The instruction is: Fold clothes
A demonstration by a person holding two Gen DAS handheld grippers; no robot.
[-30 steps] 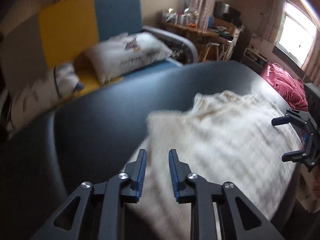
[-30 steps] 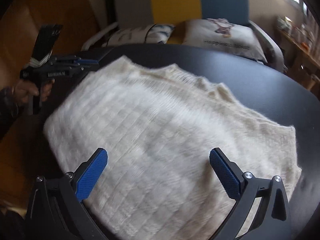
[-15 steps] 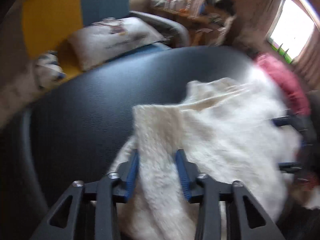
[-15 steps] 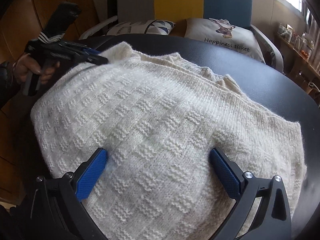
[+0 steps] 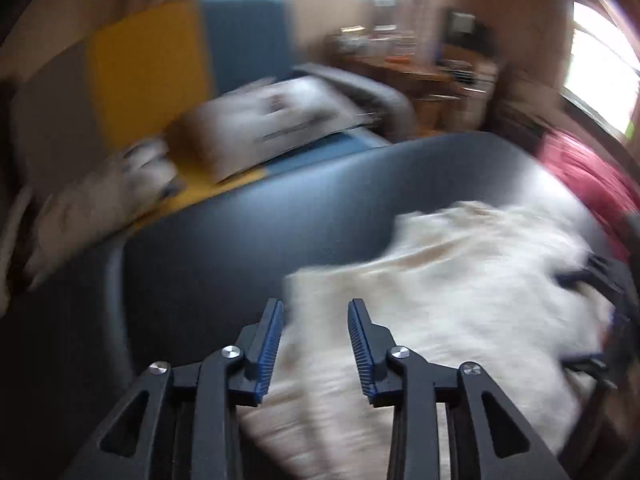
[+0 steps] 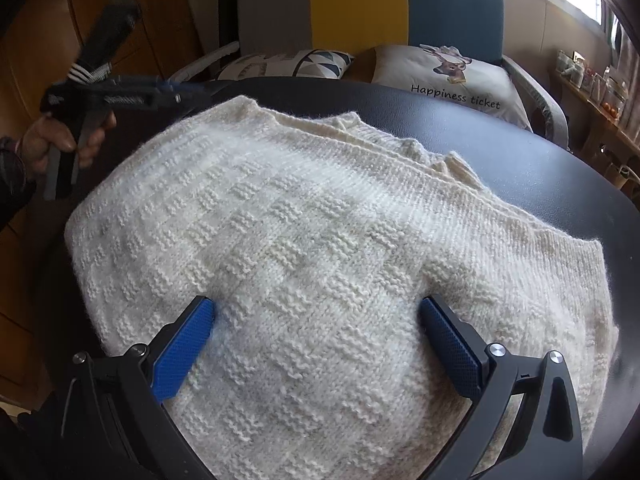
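A cream knitted sweater (image 6: 320, 220) lies flat on the round black table (image 6: 520, 152), back up and neckline toward the sofa. My right gripper (image 6: 316, 340) is open wide, its blue pads (image 6: 184, 352) resting on the knit near the hem with nothing pinched. A hand (image 6: 52, 140) holds my left gripper (image 6: 208, 90) at the sweater's far left corner. In the blurred left wrist view the left gripper (image 5: 316, 320) has a gap between its fingers over the sweater (image 5: 460, 300) edge. The right gripper (image 5: 580, 320) shows at the right of that view.
A sofa with grey, yellow and blue back panels (image 6: 356, 4) stands behind the table, with a "Happiness ticket" cushion (image 6: 448, 76) and a patterned cushion (image 6: 288, 64). A cluttered wooden shelf (image 6: 592, 88) is at the right. Red bedding (image 5: 588, 176) lies beyond the table.
Half a second ago a lifted fold of sweater stood between my left fingers; now the sweater lies flat and the left gripper has drawn back to its corner. The right gripper barely moved.
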